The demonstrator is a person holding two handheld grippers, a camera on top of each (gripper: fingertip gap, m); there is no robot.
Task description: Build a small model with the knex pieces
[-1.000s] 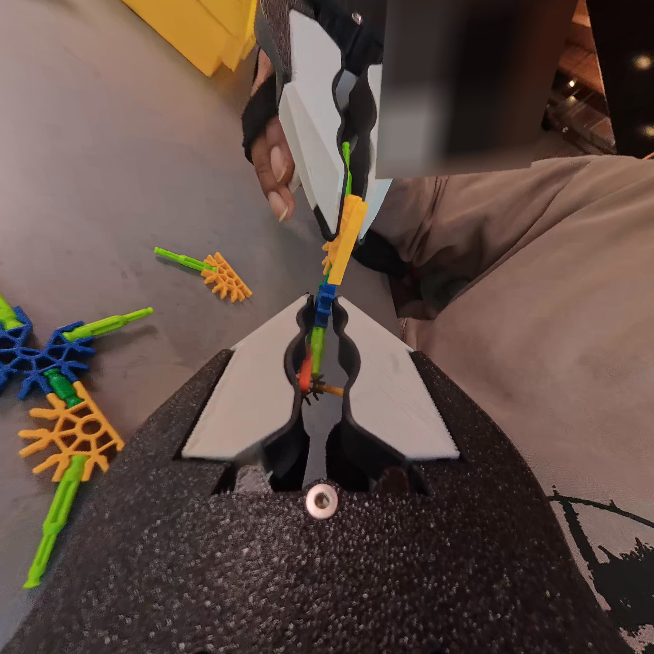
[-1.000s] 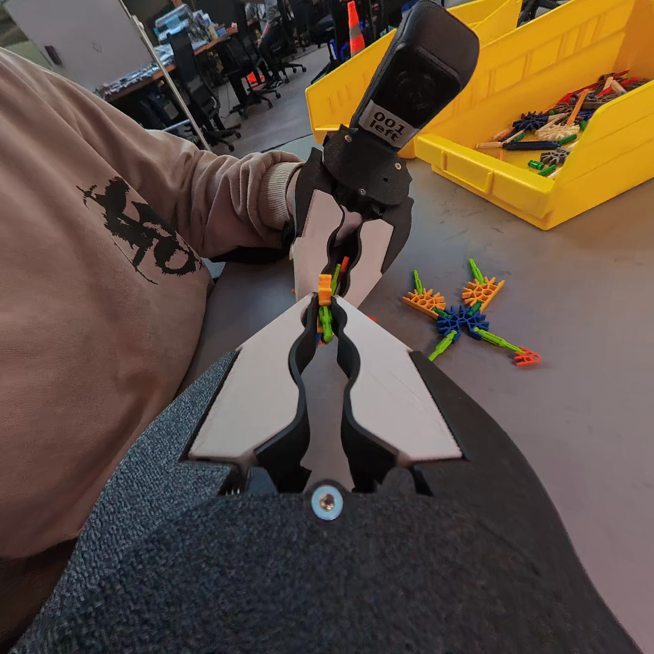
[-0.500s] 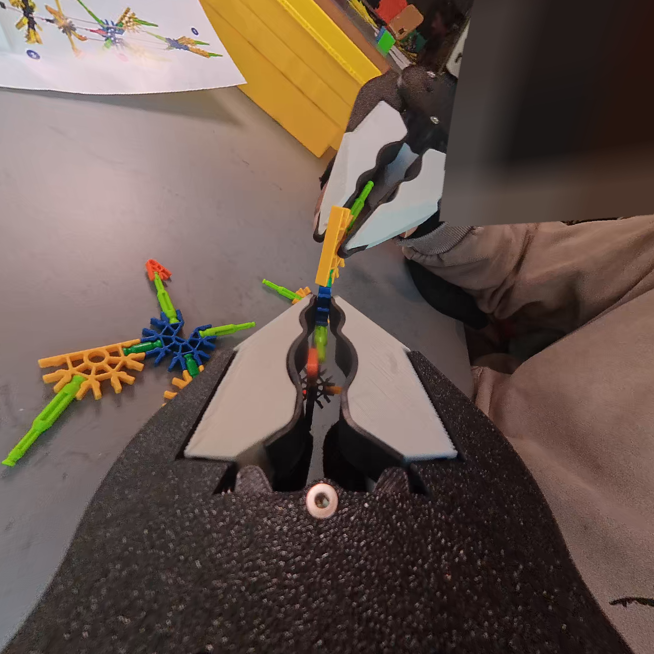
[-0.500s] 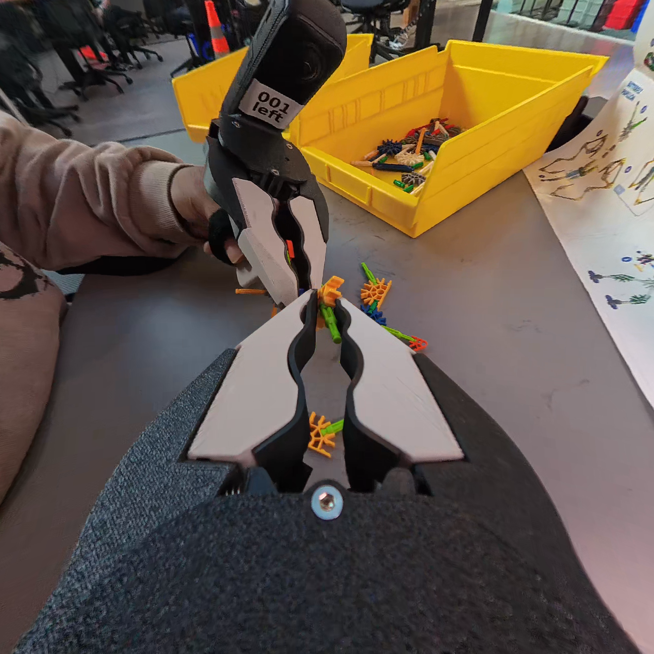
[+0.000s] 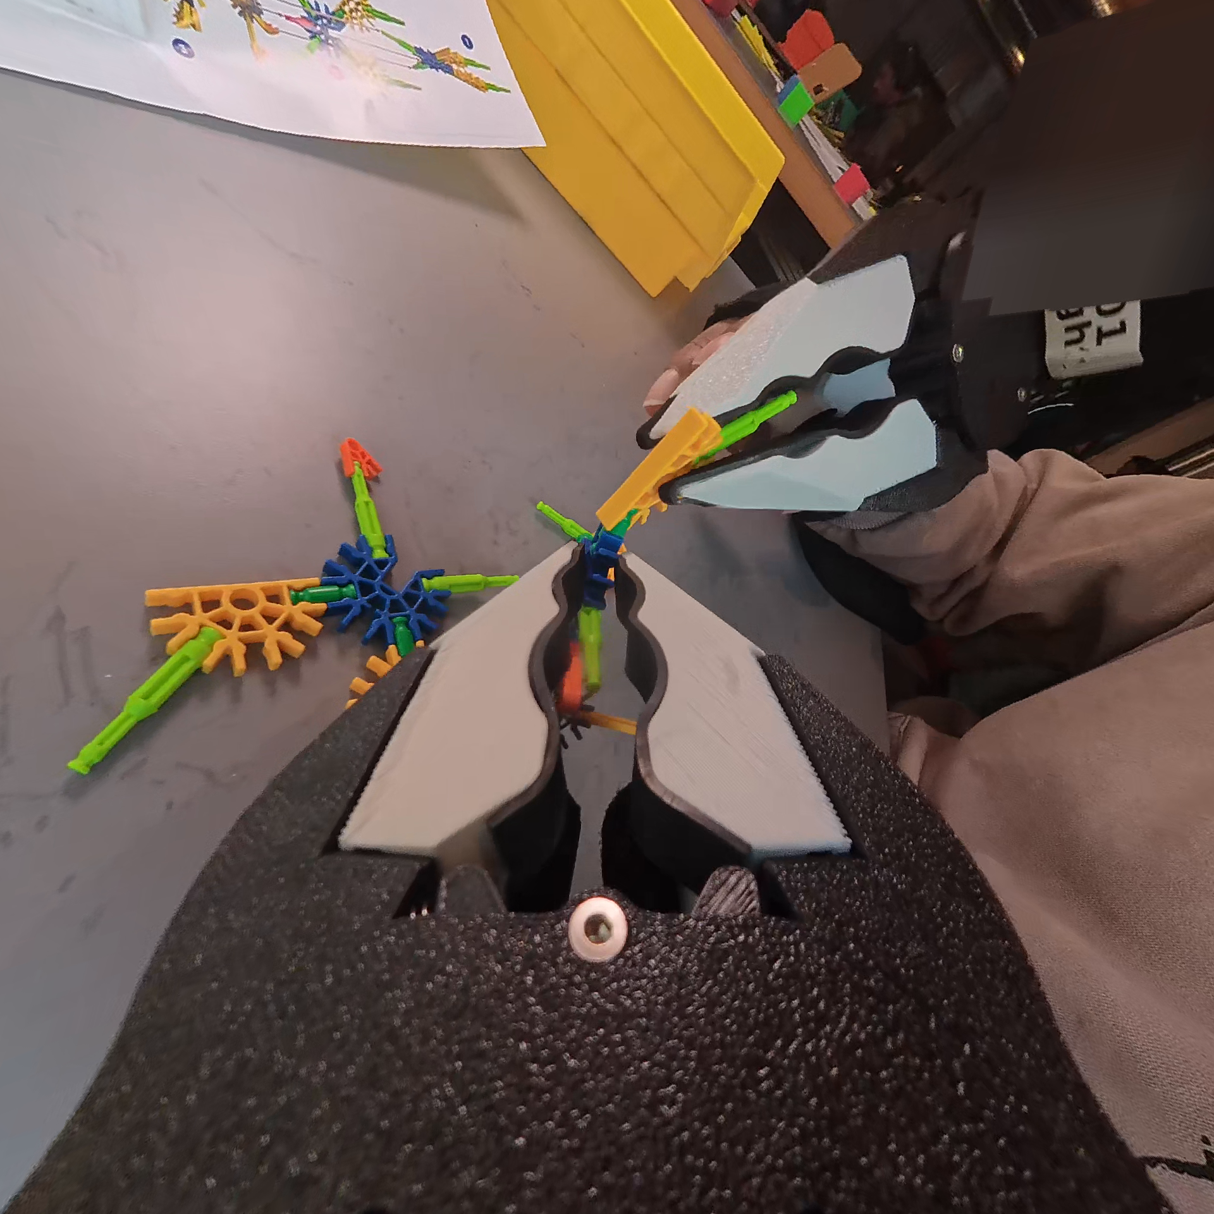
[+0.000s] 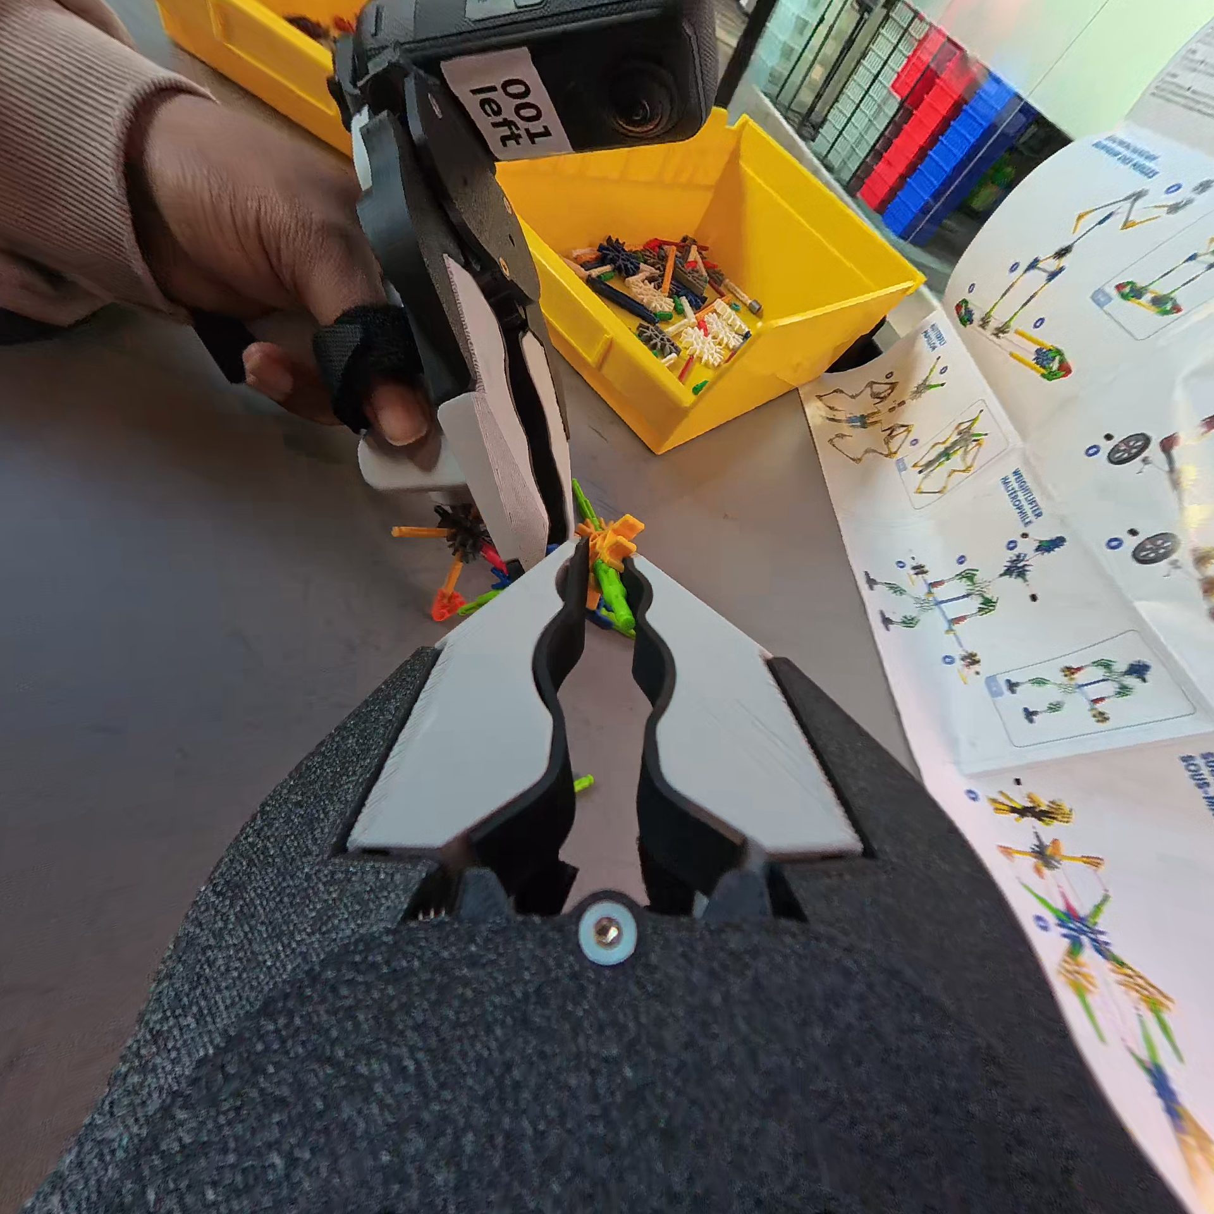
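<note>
On the grey counter [image 5: 276,315], beside a yellow plastic bin [image 6: 775,276], the left hand-held gripper [image 5: 594,558] is clamped on a blue snowflake connector [image 5: 601,568]; the right hand-held gripper [image 5: 657,470], pinching a yellow fan-shaped connector [image 5: 657,470] on a green rod [image 5: 755,414], meets it from upper right, rod axis aimed at the blue piece.

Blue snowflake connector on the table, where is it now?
Left wrist view: the blue connector lies flat on the grey table, left of the left gripper, joined by a green rod to a yellow fan piece on its left.
</note>
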